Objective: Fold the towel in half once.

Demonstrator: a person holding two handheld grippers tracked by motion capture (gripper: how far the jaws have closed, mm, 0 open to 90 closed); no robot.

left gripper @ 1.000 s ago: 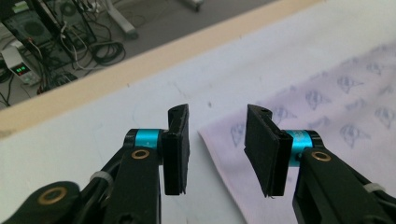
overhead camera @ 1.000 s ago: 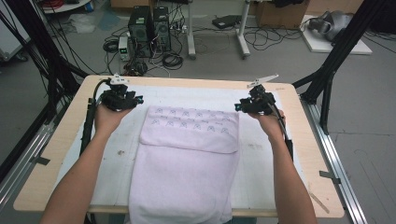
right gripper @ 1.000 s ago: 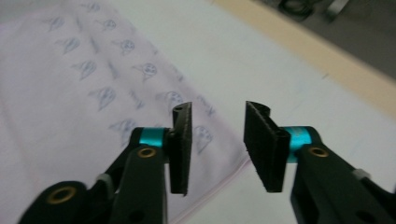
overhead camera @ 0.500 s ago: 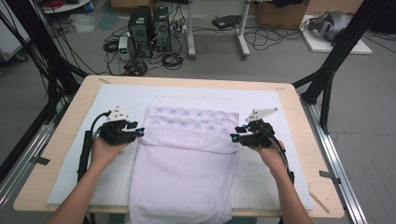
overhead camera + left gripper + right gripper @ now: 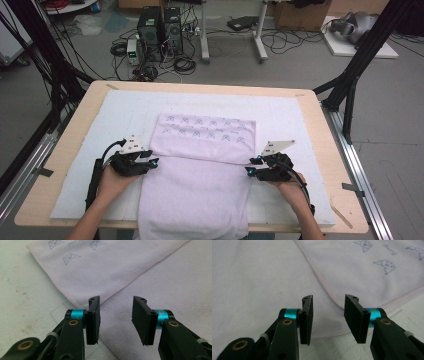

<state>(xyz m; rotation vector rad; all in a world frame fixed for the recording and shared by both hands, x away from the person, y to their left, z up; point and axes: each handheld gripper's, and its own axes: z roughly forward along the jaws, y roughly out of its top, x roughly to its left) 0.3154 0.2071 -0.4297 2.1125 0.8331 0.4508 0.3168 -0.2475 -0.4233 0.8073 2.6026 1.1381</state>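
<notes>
Lying flat on the white mat (image 5: 300, 120) that covers the wooden table (image 5: 210, 87), the pale lilac towel (image 5: 200, 185) has its far part folded back toward the person, and that flap (image 5: 207, 137) carries rows of small blue-grey printed motifs. In the left gripper view these motifs (image 5: 71, 257) look like little cat faces, though the print is faint; no lettering can be read among them. A short scribble-like mark beside one motif in the right gripper view may be writing, but it is too blurred to read. The left gripper (image 5: 150, 163) sits at the towel's left edge, its jaws apart with nothing between them, above the flap's stitched hem. The right gripper (image 5: 253, 166) sits at the right edge, jaws likewise apart and empty over the hem there.
</notes>
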